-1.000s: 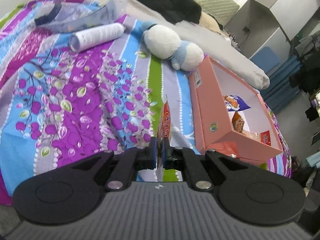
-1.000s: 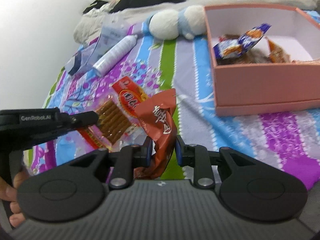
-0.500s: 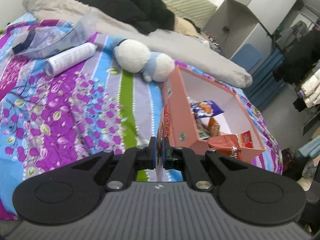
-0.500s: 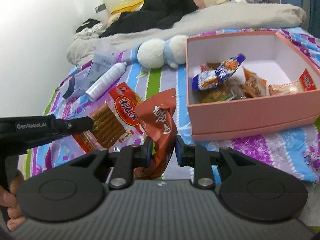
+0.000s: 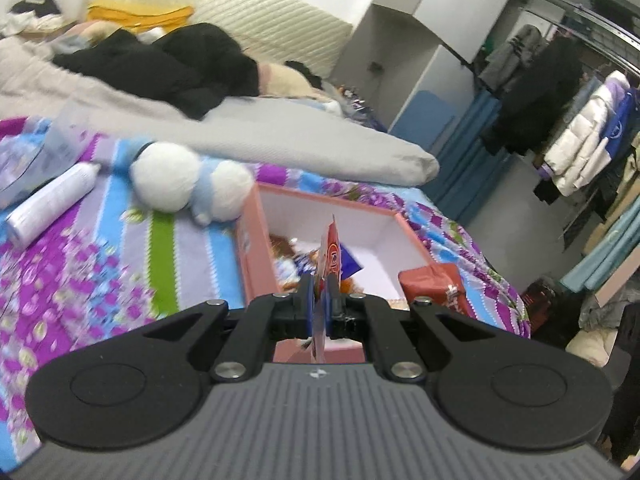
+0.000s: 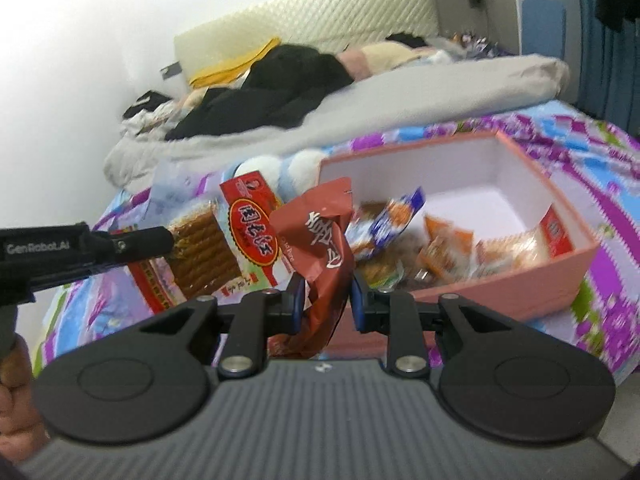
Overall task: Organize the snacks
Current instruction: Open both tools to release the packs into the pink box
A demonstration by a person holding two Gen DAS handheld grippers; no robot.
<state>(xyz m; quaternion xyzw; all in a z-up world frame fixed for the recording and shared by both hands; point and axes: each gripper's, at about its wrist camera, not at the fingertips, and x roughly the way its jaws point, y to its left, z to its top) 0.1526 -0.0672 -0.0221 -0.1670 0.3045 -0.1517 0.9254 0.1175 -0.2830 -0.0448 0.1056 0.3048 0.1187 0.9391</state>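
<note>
In my right hand-held gripper I pinch a crumpled brown snack pouch by its lower end, jaws narrowed on the foil; it looks light, soft and crinkly, likely slippery, so I judge a grip on the bunched seam safest. My left hand-held gripper is clamped almost flat on the edge of a thin red packet of biscuit sticks, which hangs stiff and flat; the sticks inside are probably brittle, so holding the sealed margin spares them. Both packets hang above the bed's patterned sheet, just short of the pink box, which already holds several small wrapped snacks. Beyond it lie a white plush toy and a grey duvet.
</note>
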